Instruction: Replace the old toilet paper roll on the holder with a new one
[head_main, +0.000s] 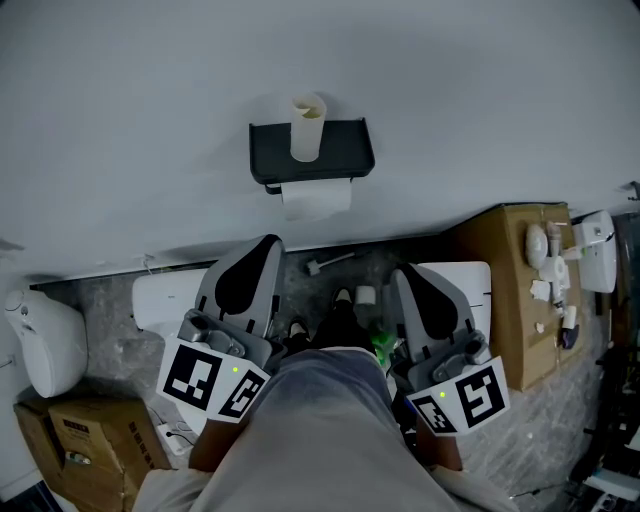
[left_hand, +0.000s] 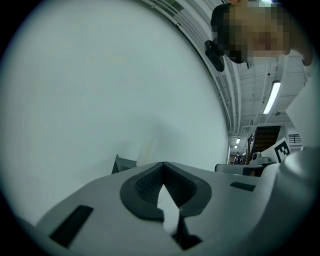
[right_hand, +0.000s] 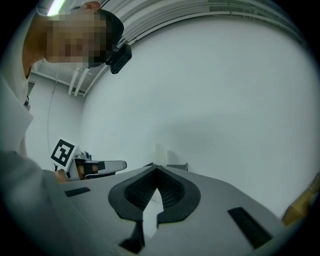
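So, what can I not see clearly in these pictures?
- Roll in the holder, head view: the shelf covers it; only its hanging sheet shows.
- Tube on the shelf, head view: too small to tell bare core from thin roll.
- Holder, both gripper views: blurred, mostly behind the shut jaws.
- Small things on the box, head view: too small to name.

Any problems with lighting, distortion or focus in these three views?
Head view: dim, flat light; faint shadow beside the holder; sharp. Left gripper view: strong fisheye, dark corners, one bright ceiling lamp. Right gripper view: same fisheye; the right claw looms close, slightly soft.
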